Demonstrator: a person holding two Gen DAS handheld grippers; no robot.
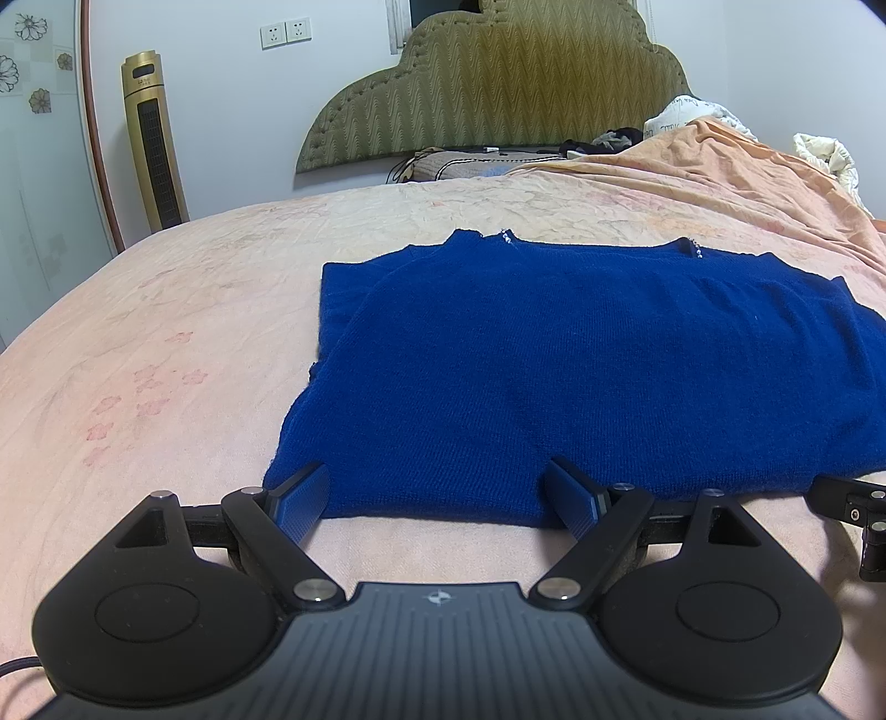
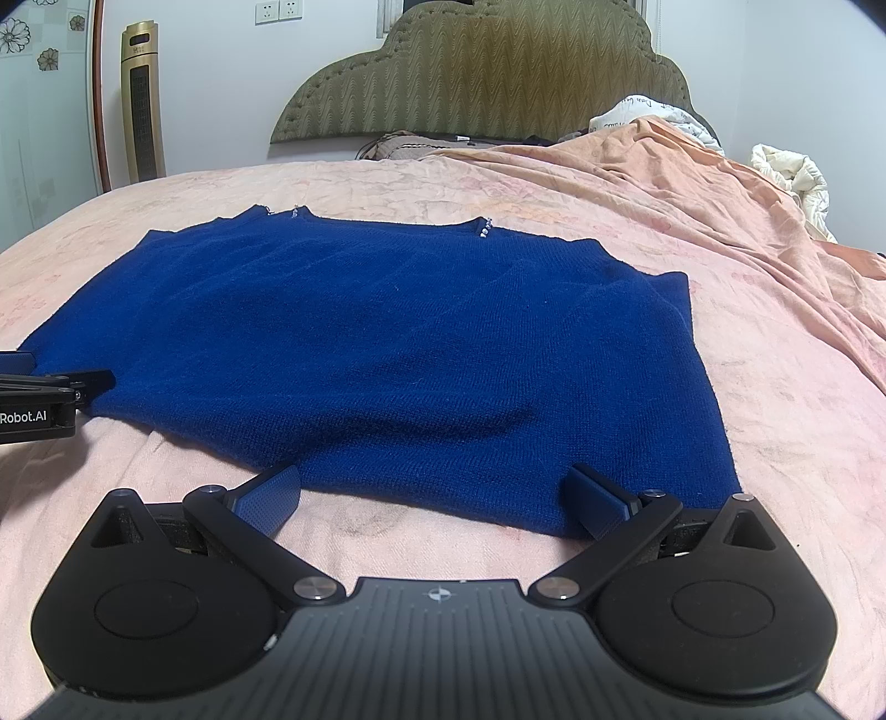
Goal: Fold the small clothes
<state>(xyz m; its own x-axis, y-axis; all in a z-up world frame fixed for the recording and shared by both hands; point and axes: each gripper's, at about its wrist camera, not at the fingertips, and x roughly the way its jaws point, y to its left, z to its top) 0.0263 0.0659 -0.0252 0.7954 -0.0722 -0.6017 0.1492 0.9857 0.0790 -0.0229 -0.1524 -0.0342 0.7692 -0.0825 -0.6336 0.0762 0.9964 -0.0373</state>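
A bedroom with pale walls holds a wide bed [image 1: 166, 332] covered in a pink flowered sheet. The blue sweater [image 1: 581, 365] lies flat on that sheet near the foot of the bed, its sleeves folded in across the body and its neckline, trimmed with small beads, toward the headboard [image 1: 498, 83].

At the sweater's near hem, the left hand-held gripper [image 1: 437, 498] stands with its jaws wide apart, one blue pad at the sweater's left corner and the other on the hem further along; the cloth lies between them but is not pinched. The right hand-held gripper [image 2: 432, 498] is likewise spread wide at the same hem, close to the sweater's right corner, with nothing clamped. Each gripper shows at the edge of the other's view, so the two sit side by side along the hem.

Beyond the sweater, an orange blanket [image 1: 720, 166] lies bunched on the right side of the bed, with a white quilt [image 1: 830, 155] past it. The padded olive headboard stands against the wall behind the sweater. Left of the headboard, a gold tower fan [image 1: 152, 138] stands on the floor, and two wall sockets [image 1: 285, 33] sit above.
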